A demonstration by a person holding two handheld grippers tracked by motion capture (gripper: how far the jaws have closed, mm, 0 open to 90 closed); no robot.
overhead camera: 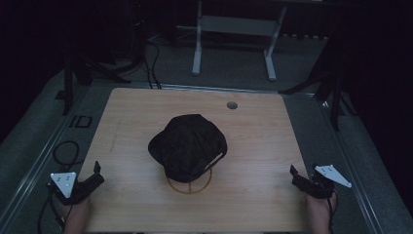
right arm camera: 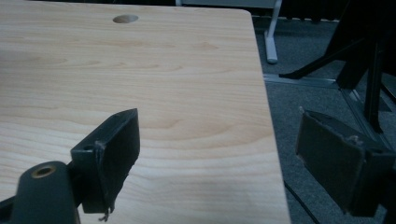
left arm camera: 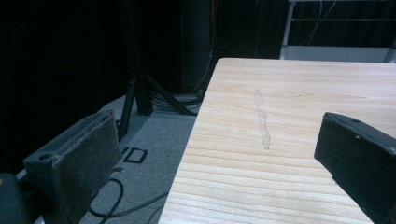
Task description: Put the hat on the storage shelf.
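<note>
At the centre of my wooden table (overhead camera: 131, 117) a black cap (overhead camera: 188, 145) rests on a wire stand (overhead camera: 190, 185); my left gripper (overhead camera: 95, 171) and right gripper (overhead camera: 294, 174) gape empty at the near corners, dark room beyond.

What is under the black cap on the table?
Under the black cap a thin round wire ring shows at its near edge, resting on the wooden table. How the stand continues inside the cap is covered and cannot be seen.
</note>
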